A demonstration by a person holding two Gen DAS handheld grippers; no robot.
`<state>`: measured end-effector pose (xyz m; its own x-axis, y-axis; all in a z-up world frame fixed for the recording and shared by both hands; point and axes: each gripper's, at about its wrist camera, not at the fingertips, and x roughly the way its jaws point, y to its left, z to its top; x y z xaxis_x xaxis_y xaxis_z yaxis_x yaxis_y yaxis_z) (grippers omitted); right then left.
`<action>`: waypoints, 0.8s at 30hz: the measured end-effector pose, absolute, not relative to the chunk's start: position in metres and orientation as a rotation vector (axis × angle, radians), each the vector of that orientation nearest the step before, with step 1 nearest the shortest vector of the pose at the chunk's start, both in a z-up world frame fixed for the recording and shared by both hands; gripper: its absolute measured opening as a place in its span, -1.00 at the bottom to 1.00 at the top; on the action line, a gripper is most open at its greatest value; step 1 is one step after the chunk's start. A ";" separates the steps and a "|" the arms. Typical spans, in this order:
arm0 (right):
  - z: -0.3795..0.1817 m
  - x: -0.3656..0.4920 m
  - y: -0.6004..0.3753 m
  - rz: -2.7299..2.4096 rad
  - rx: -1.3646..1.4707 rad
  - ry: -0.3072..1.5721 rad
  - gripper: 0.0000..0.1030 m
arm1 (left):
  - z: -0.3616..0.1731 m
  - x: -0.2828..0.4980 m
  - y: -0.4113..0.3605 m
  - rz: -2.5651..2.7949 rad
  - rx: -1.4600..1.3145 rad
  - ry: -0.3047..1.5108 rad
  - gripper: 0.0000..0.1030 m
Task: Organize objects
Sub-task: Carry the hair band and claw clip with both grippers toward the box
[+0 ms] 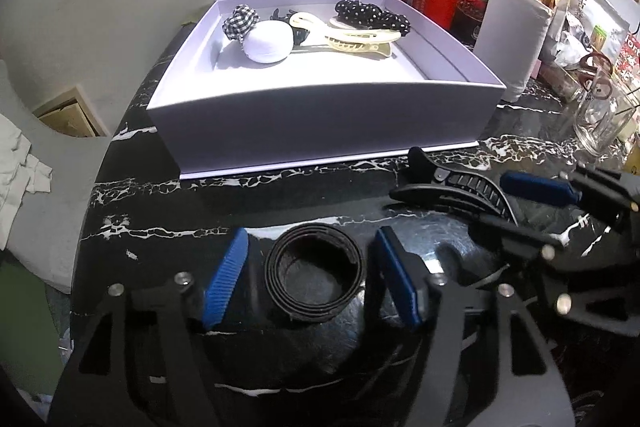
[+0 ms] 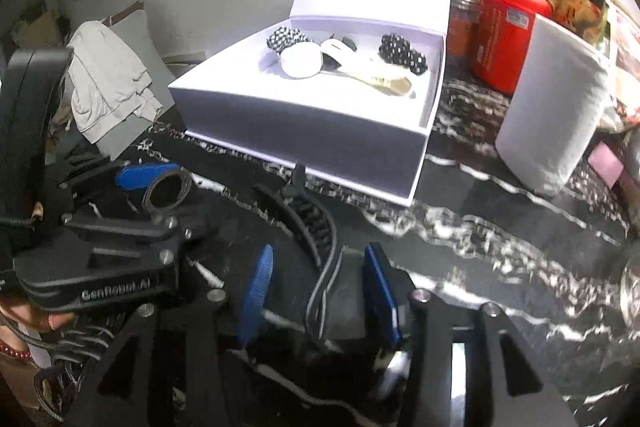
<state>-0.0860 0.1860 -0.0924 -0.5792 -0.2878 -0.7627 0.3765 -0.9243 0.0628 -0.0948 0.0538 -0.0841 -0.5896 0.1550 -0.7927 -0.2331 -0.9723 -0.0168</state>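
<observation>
Left gripper point(image 1: 312, 275) parted around black coiled band point(image 1: 314, 273), pads clear of it, apparently lined up for pickup. Right gripper point(image 2: 316, 291) likewise parted astride black claw clip point(image 2: 310, 217). Both items near white box point(image 1: 320, 123), in front of it, on marble. Both tilted steeply downward.

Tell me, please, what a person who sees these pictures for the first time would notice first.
First, the open white cardboard box at the back of the black marble table, holding hair accessories. Nearer, a coiled black band lies between the blue fingers of the left gripper, not pressed. To its right, a large black plastic claw hair clip lies partly between the open right gripper.
</observation>
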 end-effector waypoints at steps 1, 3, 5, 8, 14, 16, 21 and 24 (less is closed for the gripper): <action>-0.092 -0.088 0.186 -2.504 1.173 0.148 -0.05 | -0.085 -0.095 0.054 2.620 -1.286 0.135 0.30; -0.091 -0.093 0.187 -2.526 1.169 0.135 -0.05 | -0.085 -0.095 0.053 2.620 -1.278 0.131 0.33; -0.093 -0.097 0.188 -2.525 1.175 0.119 -0.05 | -0.086 -0.096 0.054 2.616 -1.278 0.134 0.35; -0.099 -0.100 0.188 -2.498 1.204 0.106 -0.05 | -0.086 -0.097 0.054 2.610 -1.276 0.137 0.36; -0.099 -0.100 0.188 -2.487 1.203 0.097 -0.05 | -0.085 -0.097 0.055 2.607 -1.277 0.138 0.36; -0.099 -0.100 0.188 -2.488 1.204 0.097 -0.06 | -0.085 -0.097 0.055 2.607 -1.277 0.141 0.35; -0.099 -0.101 0.192 -2.508 1.210 0.086 -0.44 | -0.083 -0.095 0.057 2.620 -1.258 0.144 -0.20; -0.099 -0.101 0.191 -2.504 1.209 0.090 -0.57 | -0.082 -0.095 0.057 2.624 -1.257 0.141 -0.27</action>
<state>-0.1007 0.1912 -0.0995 -0.5707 -0.2893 -0.7685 0.3437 -0.9341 0.0964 -0.0951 0.0575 -0.0816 -0.6065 0.1630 -0.7782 -0.2454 -0.9694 -0.0118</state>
